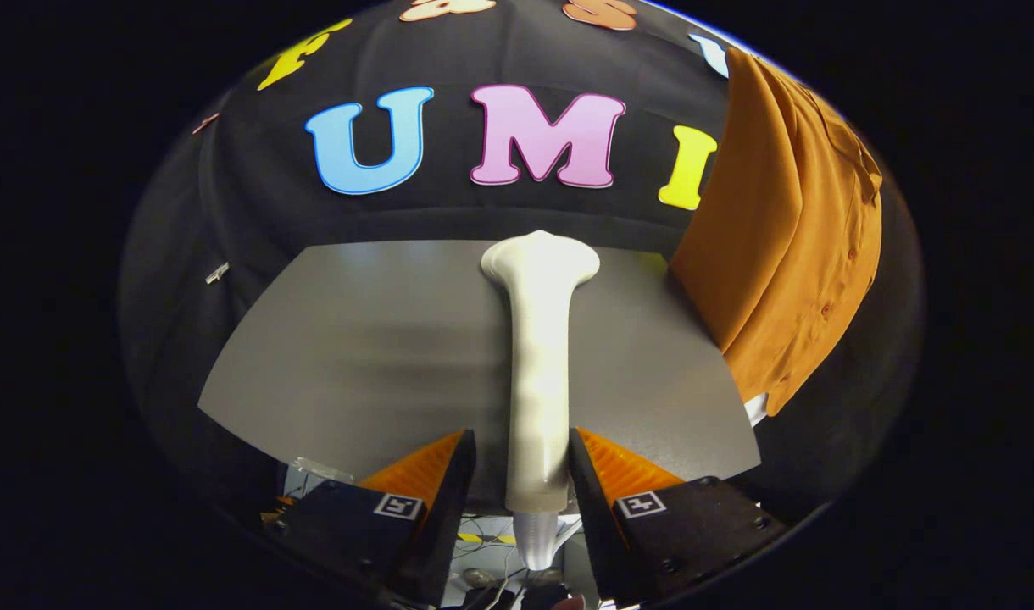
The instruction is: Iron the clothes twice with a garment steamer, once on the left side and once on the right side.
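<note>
A white garment steamer (538, 356) runs straight ahead from between my fingers, its wide head (541, 258) pointing at the booth's back wall. My gripper (519, 434) is shut on its handle, and the ribbed hose end (536, 542) sticks out behind the fingers. The steamer hangs over the grey table (356, 339). An orange button-up shirt (788, 237) hangs to the right of the steamer's head, beyond the right finger, with its hem reaching the table's right edge. The steamer's head is apart from the shirt.
The black cloth wall stands right behind the table. A small white clip (217, 273) is pinned to the cloth at the left. Cables and yellow-black tape (483, 538) lie on the floor below the fingers.
</note>
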Demonstrator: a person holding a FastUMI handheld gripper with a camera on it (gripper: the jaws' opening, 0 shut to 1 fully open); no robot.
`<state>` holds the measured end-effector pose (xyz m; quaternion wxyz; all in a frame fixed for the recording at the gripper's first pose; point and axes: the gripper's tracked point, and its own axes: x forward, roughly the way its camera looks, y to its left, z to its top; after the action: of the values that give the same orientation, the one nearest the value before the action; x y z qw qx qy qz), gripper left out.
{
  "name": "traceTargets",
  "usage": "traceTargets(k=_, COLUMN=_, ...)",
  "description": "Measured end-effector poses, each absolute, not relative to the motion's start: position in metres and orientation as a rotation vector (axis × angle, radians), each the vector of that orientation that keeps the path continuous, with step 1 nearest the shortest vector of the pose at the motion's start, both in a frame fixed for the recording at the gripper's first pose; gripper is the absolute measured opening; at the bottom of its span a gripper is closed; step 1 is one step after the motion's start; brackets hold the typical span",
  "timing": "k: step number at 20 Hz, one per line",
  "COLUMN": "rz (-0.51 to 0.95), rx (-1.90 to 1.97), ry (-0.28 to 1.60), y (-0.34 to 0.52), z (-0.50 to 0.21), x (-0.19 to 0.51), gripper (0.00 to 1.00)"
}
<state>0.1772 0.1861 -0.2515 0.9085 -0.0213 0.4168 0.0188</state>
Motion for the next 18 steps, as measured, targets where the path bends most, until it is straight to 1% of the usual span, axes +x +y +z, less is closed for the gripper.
traceTargets(k=1, rz=-0.007, rx=-0.065, ry=0.859, y=0.174, z=-0.255, x=0.18, gripper=0.67)
traceTargets(k=3, rz=0.014, rx=-0.036, ry=0.833, y=0.174, z=-0.251, x=0.179, gripper=0.37)
traceTargets(k=4, rz=0.038, rx=-0.036, ry=0.805, y=0.174, z=-0.245, x=0.176, gripper=0.34)
traceTargets(k=5, rz=0.063, rx=-0.026, ry=0.791, y=0.177, z=-0.255, x=0.182, gripper=0.31)
traceTargets(k=6, rz=0.071, rx=-0.017, ry=0.783, y=0.178, z=-0.249, x=0.178, gripper=0.25)
traceTargets(k=7, rz=0.07, rx=-0.016, ry=0.765, y=0.177, z=-0.249, x=0.184, gripper=0.25)
traceTargets(k=8, rz=0.072, rx=-0.016, ry=0.747, y=0.174, z=-0.246, x=0.181, gripper=0.19)
traceTargets(k=13, rz=0.091, rx=0.044, ry=0.613, y=0.167, z=-0.211, x=0.168, gripper=0.18)
traceTargets(k=18, rz=0.114, rx=0.08, ry=0.401, y=0.131, z=-0.146, x=0.146, gripper=0.18)
